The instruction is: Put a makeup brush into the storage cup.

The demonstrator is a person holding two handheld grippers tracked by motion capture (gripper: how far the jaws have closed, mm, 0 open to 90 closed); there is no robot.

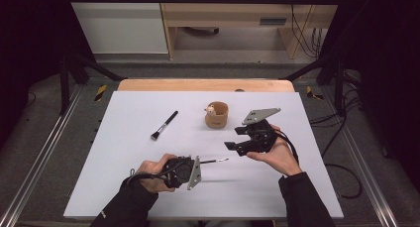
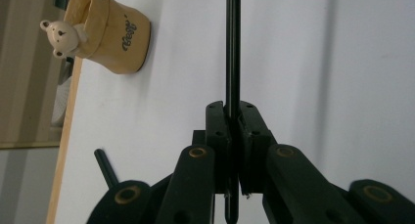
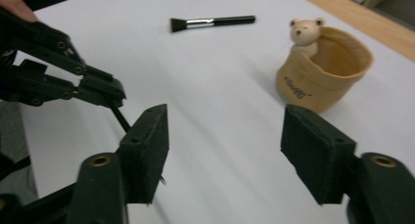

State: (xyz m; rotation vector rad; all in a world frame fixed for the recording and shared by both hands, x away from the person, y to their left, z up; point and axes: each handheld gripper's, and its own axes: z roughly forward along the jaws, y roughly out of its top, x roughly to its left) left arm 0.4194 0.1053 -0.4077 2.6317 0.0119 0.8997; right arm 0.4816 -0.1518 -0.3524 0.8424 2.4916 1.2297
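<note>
On the left of the white table (image 1: 124, 187) we hold our left gripper (image 1: 198, 163) low over the surface, its jaws clamped together on a thin black stick (image 1: 214, 161). The stick lies level, its long axis running across the table, and its free tip points right toward our right gripper (image 1: 236, 139). In the left gripper view the stick (image 2: 233, 43) runs straight away from between the jaws. Farther back and left lies a makeup brush (image 1: 164, 125), slanting with its bristles toward us and its black handle toward the far edge. Near the middle stands a tan cup (image 1: 217, 115) with a small bear figure on its rim; it bears dark script, which we cannot read. At right, our right gripper has its jaws apart around nothing.
</note>
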